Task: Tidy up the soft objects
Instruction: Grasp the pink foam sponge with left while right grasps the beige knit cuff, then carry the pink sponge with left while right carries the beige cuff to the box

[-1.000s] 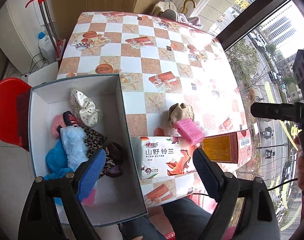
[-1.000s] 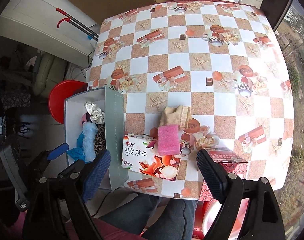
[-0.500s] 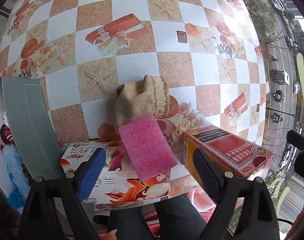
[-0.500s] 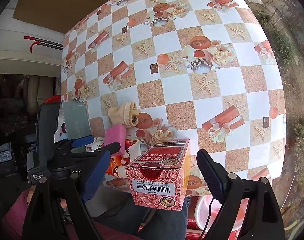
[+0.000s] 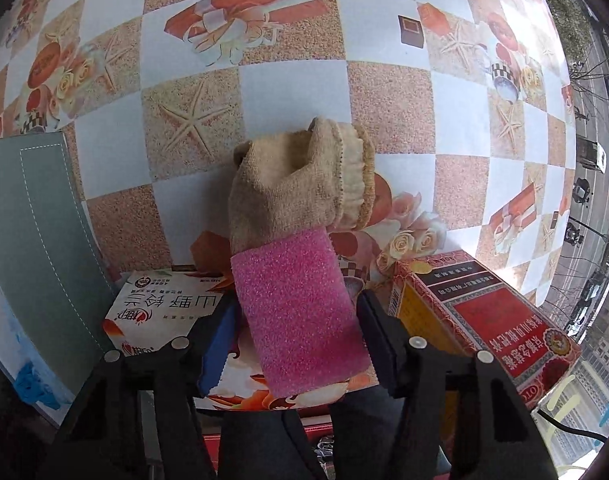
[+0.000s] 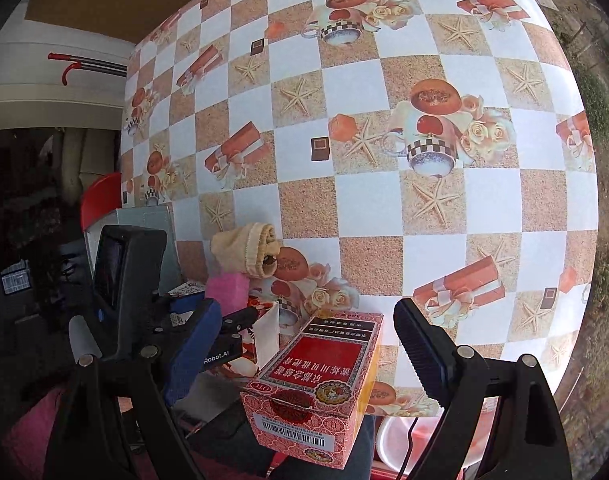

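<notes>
Sponge: we are seeing the pink sponge [image 5: 300, 312] lying at the near edge of the surface [image 5: 292, 92], partly over the tissue pack [image 5: 164, 312], long axis running away from us.
Left tongs: we are straddling it with the left tongs [image 5: 296, 344], half open, not pinching.
Right tongs: the right tongs [image 6: 304, 344] are gaping wide around the red box [image 6: 316, 384].
Nearer: left.
Sock: the beige sock [image 5: 300, 184] is touching the sponge's far end.
</notes>
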Demonstrator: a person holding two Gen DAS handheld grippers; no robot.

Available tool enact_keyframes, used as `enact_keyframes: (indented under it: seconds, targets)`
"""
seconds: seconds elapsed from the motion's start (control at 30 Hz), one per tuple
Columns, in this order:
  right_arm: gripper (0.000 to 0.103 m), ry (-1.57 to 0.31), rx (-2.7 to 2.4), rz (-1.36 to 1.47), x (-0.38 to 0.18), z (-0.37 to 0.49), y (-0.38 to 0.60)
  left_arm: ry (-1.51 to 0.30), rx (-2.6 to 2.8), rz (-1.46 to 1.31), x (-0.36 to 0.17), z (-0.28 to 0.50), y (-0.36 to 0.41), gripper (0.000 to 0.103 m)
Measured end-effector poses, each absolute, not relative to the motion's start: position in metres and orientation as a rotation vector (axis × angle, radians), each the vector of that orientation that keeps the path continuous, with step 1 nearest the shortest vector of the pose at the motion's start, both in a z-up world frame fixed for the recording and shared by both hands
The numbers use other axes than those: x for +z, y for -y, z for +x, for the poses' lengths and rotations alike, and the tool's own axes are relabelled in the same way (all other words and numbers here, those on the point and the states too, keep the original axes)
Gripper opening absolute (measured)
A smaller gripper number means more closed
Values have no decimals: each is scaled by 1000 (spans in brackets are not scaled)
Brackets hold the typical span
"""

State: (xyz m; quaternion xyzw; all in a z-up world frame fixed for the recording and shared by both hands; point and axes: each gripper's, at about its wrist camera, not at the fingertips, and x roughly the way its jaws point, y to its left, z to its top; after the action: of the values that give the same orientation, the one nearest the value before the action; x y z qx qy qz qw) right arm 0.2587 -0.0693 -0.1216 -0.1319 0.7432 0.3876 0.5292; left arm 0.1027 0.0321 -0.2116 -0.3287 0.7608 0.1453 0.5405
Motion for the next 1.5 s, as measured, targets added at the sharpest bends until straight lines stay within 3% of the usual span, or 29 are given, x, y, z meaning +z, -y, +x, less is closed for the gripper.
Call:
enact_keyframes:
  seconds: [0.33,0.73,0.77,0.8,0.87,0.93,1.1,1.5]
  targets:
    - [89,-1926,976,-370,-169,232,-2,-1579,422,-750,-146,56,-58,57]
    - [88,-2086,920,-551,-251,166,-58,-1493,484,-726,-103,-11,-49,57]
    - [77,-2088,910,-545,-254,165,-58,-1491,487,-726,-105,-7,-45,57]
    - [51,-2090,901,-537,-257,166,-56,-1489,486,-723,-104,-8,-44,57]
    - [32,-2112,890,-487,-259,169,-51,-1484,481,-714,-103,-11,-43,57]
    - [28,-2107,899,-441,-255,175,-43,-1479,474,-691,-104,-7,-42,57]
    - [28,-2006,906,-345,-222,196,-23,-1455,455,-629,-98,1,-41,57]
    - [28,-1611,851,-142,-83,221,49,-1384,355,-499,-83,8,-30,57]
